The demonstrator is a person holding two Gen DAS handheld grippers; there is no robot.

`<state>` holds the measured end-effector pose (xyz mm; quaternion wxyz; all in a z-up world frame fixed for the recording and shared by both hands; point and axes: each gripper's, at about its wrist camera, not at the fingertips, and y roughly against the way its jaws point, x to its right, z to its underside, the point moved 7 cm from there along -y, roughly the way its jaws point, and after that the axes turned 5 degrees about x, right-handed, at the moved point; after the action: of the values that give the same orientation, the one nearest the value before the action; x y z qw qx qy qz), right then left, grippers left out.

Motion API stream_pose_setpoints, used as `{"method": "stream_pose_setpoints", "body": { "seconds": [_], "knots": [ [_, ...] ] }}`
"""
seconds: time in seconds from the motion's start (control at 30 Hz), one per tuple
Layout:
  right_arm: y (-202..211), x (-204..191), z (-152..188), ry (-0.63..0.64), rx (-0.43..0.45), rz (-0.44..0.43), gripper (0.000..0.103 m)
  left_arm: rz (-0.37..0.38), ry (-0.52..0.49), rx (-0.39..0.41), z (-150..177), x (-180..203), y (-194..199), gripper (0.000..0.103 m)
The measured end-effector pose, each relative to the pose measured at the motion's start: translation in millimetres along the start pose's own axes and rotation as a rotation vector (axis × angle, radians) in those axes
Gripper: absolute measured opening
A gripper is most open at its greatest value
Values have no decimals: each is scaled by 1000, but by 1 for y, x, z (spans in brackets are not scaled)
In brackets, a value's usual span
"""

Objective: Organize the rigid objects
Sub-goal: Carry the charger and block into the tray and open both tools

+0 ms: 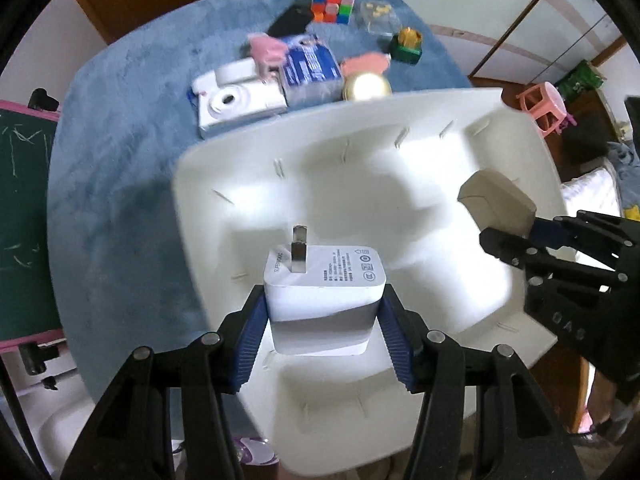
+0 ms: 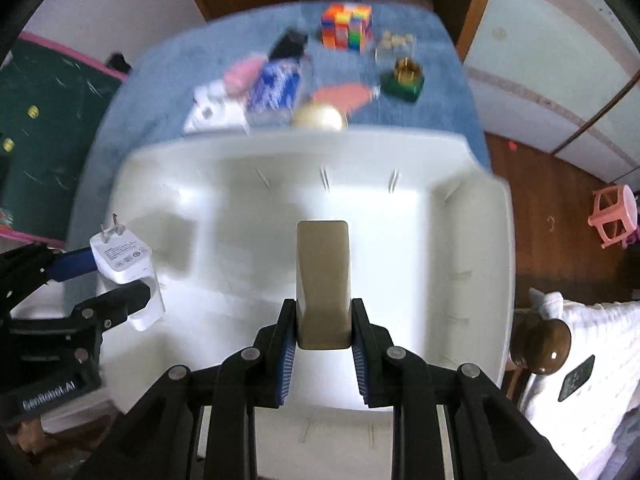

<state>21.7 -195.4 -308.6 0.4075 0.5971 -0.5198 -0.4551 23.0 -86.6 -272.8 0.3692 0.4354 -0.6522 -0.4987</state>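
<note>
Smooth white plastic bin (image 1: 500, 128) on fuzzy blue cloth (image 1: 120, 160). Glossy white plastic charger (image 1: 324, 284) with metal prongs. Matt beige block (image 2: 322, 280). Ribbed blue pads (image 1: 252, 344) on black plastic fingers.

The left gripper (image 1: 324, 316) was matte black plastic, its two fingers built from open triangular trusses joined by round silver pins. Ribbed blue pads (image 1: 250, 344) lined the inner faces of the fingers. The right gripper (image 2: 323, 332) had the same black frame, silver pins and blue ribbed pads (image 2: 285, 364). White lettering reading "GenRobot.AI" was printed on the left gripper's side.
</note>
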Motion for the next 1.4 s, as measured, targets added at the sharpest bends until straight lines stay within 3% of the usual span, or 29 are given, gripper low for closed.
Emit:
{"method": "stream_pose_setpoints", "body": {
  "seconds": [0.27, 0.57, 0.6, 0.67, 0.73, 1.03, 1.2, 1.4],
  "knots": [
    [-40, 6, 17, 25, -68, 57, 26, -63, -30, -10, 9, 9, -37, 59],
    [-47, 5, 45, 81, -109, 95, 28, -98, -37, -43, 19, 4, -53, 59],
    [-46, 5, 48, 82, -115, 94, 30, -105, -49, -34, 20, 5, -49, 59],
    [-41, 5, 51, 80, -106, 89, 46, -111, -59, -28, 20, 6, -43, 59],
    [-31, 6, 53, 87, -78, 95, 53, -115, -64, -12, 19, 6, -33, 61],
    [22, 11, 44, 71, 27, 56, 53, -122, -18, 85, 12, 4, 28, 82],
    [51, 3, 23, 50, 79, 20, 53, -172, -12, 174, -17, 7, 52, 82],
    [68, 0, -8, 47, 127, 2, 53, -166, 15, 212, -29, 11, 79, 82]
  ]
}}
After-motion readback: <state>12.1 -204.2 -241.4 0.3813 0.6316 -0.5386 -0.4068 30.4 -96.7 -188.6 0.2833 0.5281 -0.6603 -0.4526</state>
